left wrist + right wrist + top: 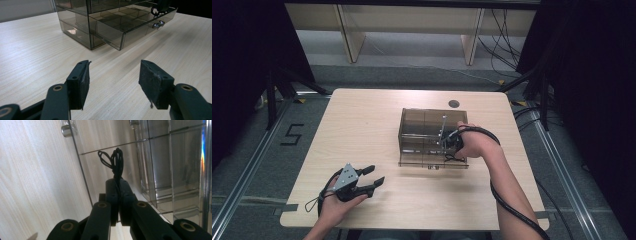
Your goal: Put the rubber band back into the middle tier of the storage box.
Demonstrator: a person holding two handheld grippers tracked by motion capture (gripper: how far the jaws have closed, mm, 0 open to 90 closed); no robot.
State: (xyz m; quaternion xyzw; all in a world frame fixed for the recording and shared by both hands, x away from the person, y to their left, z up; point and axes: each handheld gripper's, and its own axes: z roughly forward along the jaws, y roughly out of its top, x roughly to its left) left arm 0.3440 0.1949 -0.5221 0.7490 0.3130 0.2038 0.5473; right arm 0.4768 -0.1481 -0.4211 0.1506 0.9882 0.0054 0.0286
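Note:
A smoky see-through drawer cabinet (424, 125) stands right of the table's middle, with a lower drawer (130, 27) pulled out toward the person. The drawer has a small metal knob (158, 24) on its front. My right gripper (118, 187) is shut on a bundle of thin black cord loops (113, 161), which it holds over the open drawer (105, 140) near a knob (65, 130). In the high view the right gripper (451, 145) is at the cabinet's front right. My left gripper (376, 176) rests open near the front left; nothing lies between its pads (79, 82).
The light wooden table (362, 120) has bare room to the left of and in front of the cabinet. A dark round hole (454, 103) sits near its far edge. The right gripper's cable (507, 200) trails along the forearm. Black curtains flank the table.

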